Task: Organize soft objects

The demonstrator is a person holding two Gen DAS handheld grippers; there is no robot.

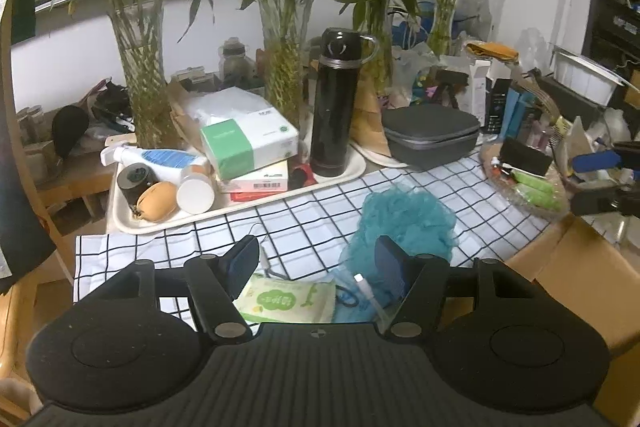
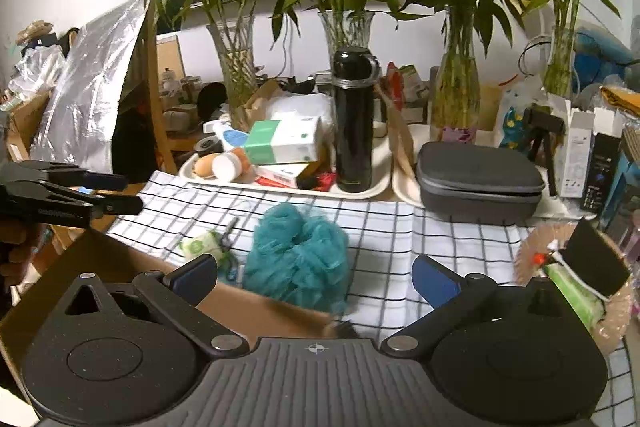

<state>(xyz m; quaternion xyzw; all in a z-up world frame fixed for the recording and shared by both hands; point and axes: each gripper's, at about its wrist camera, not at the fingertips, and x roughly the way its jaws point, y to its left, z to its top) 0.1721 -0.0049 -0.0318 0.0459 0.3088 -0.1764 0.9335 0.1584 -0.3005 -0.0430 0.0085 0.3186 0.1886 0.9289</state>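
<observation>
The left hand-held gripper (image 1: pixel 316 263) hovers low over the checked cloth (image 1: pixel 304 211) on the bench, jaws apart and empty. Directly under its gap lies a green wipes pack (image 1: pixel 288 301), long axis running across the jaws, just left of the teal loofah (image 1: pixel 404 223), which touches the right finger's side. The right hand-held gripper (image 2: pixel 316 277) is also spread with nothing in it, facing the loofah (image 2: pixel 296 259) from above a cardboard box (image 2: pixel 256 307). I judge the left nearer the pack, the right better lined up with the loofah.
</observation>
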